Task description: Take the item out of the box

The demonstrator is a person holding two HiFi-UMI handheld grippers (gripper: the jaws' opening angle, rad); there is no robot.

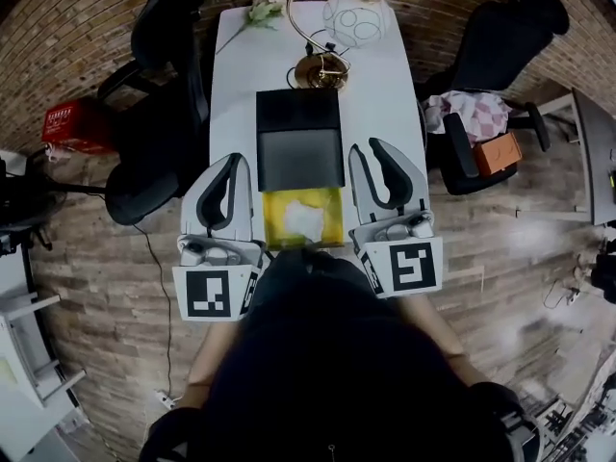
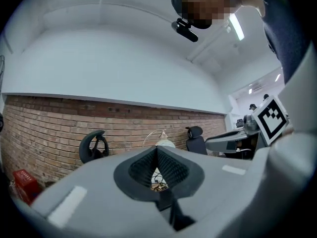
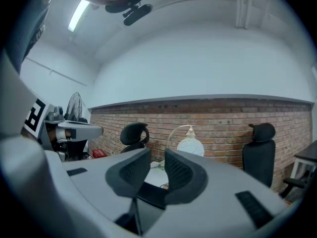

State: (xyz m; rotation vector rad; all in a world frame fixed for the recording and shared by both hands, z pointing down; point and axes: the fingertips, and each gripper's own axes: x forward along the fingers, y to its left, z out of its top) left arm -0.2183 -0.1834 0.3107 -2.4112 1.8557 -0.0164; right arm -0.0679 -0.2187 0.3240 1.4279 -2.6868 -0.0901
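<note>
left gripper point(image 2: 157, 151): jaws closed tip to tip, empty. right gripper point(image 3: 157, 157): jaws slightly apart, empty. both point level, flanking the open yellow box point(image 1: 272, 221) at the white table's point(image 1: 380, 85) near edge; pale white item point(image 1: 304, 219) lies inside. advised: tip one gripper down, open wide, grip the item centrally. only the head view shows the item; the gripper views confirm the jaws.
</note>
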